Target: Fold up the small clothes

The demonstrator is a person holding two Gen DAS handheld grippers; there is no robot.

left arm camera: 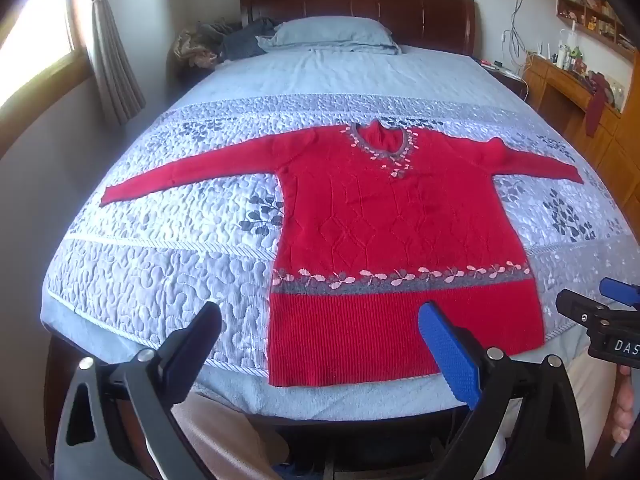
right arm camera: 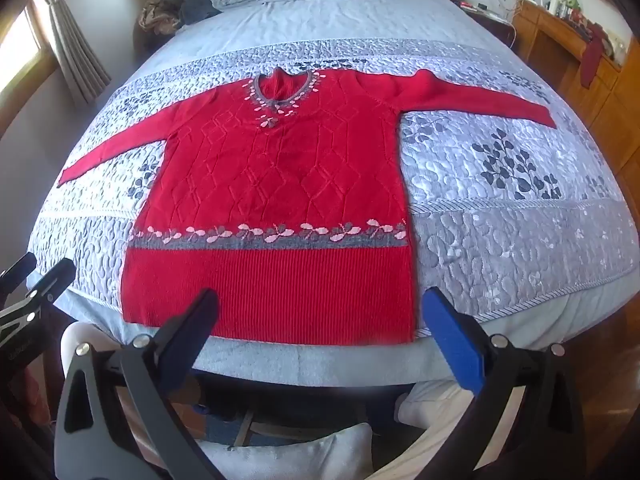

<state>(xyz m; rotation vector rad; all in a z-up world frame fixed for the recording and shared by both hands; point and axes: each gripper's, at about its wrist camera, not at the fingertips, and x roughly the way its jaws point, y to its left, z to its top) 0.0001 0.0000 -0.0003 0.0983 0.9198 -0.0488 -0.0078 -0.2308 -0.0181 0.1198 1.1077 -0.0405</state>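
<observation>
Lying face up and spread flat on the quilted bed [left arm camera: 160, 280], the red knit sweater [left arm camera: 400, 220] has both sleeves stretched out sideways and its ribbed hem at the near edge, a layout that likely readies it for folding. The left hand-held gripper [left arm camera: 320, 332] and the right hand-held gripper [right arm camera: 320, 316] both hover short of the hem, jaws spread wide, holding nothing. The left wrist view shows the left sleeve's cuff clearly and catches the right hand-held gripper at its edge; the right wrist view shows more of the right sleeve and bare quilt beside it.
</observation>
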